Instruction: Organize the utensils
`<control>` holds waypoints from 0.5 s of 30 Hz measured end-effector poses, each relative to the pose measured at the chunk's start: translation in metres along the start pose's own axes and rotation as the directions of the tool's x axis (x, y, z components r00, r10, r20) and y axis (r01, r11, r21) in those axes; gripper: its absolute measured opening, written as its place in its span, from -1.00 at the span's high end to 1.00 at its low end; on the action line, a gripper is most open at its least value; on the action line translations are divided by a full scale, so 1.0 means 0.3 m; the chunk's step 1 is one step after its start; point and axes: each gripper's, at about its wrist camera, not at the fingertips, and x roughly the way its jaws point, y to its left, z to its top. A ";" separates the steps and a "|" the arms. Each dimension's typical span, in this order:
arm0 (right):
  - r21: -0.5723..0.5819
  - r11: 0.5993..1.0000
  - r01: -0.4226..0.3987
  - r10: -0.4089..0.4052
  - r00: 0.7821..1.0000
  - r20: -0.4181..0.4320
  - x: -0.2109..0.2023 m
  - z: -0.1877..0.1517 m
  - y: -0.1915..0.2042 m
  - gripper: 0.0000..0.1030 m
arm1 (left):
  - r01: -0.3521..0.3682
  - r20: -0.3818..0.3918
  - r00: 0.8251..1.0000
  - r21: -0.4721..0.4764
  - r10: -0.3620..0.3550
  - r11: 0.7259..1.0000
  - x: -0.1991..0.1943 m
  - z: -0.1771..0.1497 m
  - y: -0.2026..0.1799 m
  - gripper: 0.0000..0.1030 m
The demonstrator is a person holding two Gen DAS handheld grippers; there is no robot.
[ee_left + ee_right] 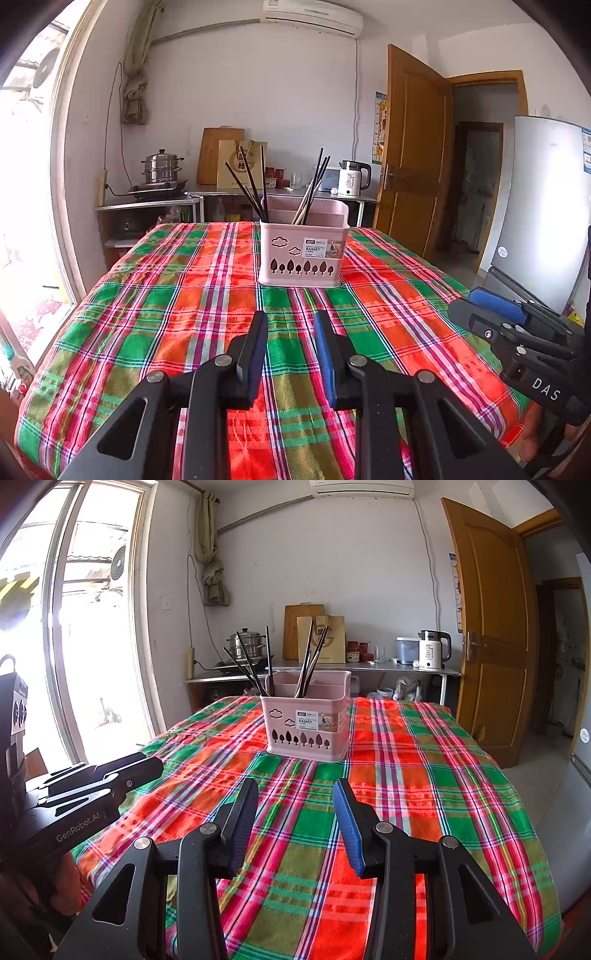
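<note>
Nearest the left wrist camera, the left gripper (290,317) hangs over the near part of the plaid tablecloth (155,317), its blue-padded jaws set narrowly apart with only cloth showing between them. To its right in the same view, the right gripper (480,301) juts in from the frame edge, seen side-on above the cloth's right border. From its own camera the right gripper (295,788) shows its jaws standing wider, also with nothing between them, and the left gripper (147,766) pokes in from the left side of that view, a hand (66,882) partly visible beneath it.

Farther back, about the middle of the table and well apart from both grippers, stands the pink basket (301,258) with cloud and tree cutouts and a label on its front. Dark chopsticks (249,188) lean out of its left rear compartment, and a second bunch of chopsticks (314,188), dark and pale together, leans from a compartment to the right. Behind the table a counter carries a steel steamer pot (161,166) at left and a white kettle (352,179) at right.
</note>
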 end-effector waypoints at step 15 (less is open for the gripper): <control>-0.003 1.000 -0.001 0.001 1.000 0.003 0.002 -0.006 -0.003 0.16 | -0.006 0.007 1.000 0.009 0.006 1.000 -0.007 -0.005 -0.009 0.29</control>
